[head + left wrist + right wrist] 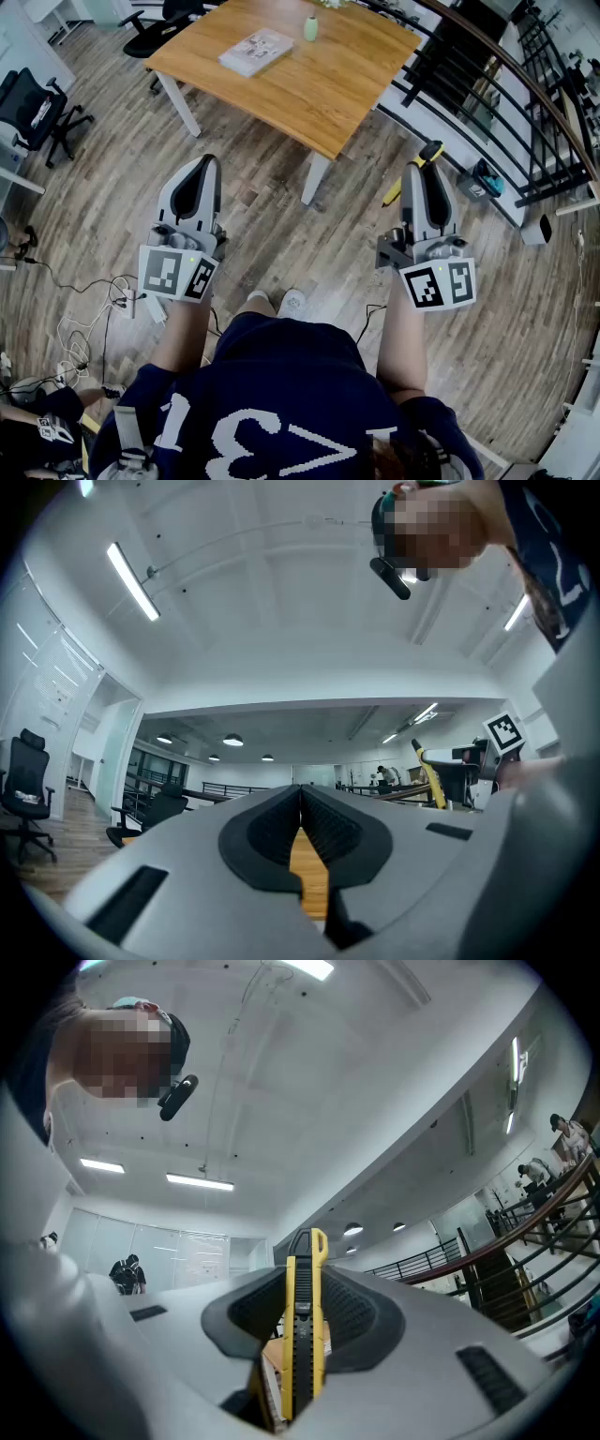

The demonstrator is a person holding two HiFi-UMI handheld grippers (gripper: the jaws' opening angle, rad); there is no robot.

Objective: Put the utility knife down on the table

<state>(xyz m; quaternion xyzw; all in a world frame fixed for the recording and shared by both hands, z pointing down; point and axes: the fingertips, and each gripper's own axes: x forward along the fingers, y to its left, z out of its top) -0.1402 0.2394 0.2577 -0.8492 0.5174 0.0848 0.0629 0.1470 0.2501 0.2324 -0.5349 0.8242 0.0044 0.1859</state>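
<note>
Utility knife (pixel 302 1335) is clamped in the right gripper (pixel 424 187) and isn't on the table (pixel 281 89). It's out over the plank floor (pixel 281 234), just right of the table's near corner. It has a yellow body with a black slider, and it stands on edge with the jaws squeezing its flat sides. The long axis runs pretty much along the jaws. The nose pokes out past the fingertips, aimed forward and a bit up. In the head view that end points past the table's right edge toward the railing (pixel 487 94), and the tail sticks out on a slant on the side nearer the table.

Everything else, big to small:

- The floor is wood planks all round the table.
- The table is a light wooden square on white legs. Its near corner and one leg (pixel 314 178) sit ahead of the person, between the two grippers.
- The railing is black bars under a brown handrail, running along the table's right side, close to it.
- Two black office chairs stand off the table's left side. One (pixel 33 108) is well apart from it and the other (pixel 164 28) is up by the far corner.
- The left gripper (pixel 195 178) is over the floor, short of the table's near-left edge. Its jaws are pinched together at the tips with nothing in them.
- A tangle of cables (pixel 94 309) lies on the floor, well back from the table on the left.
- A book (pixel 256 52) lies flat on the tabletop toward the far side.
- A small pale-green vase (pixel 310 28) stands upright just beyond the book.
</note>
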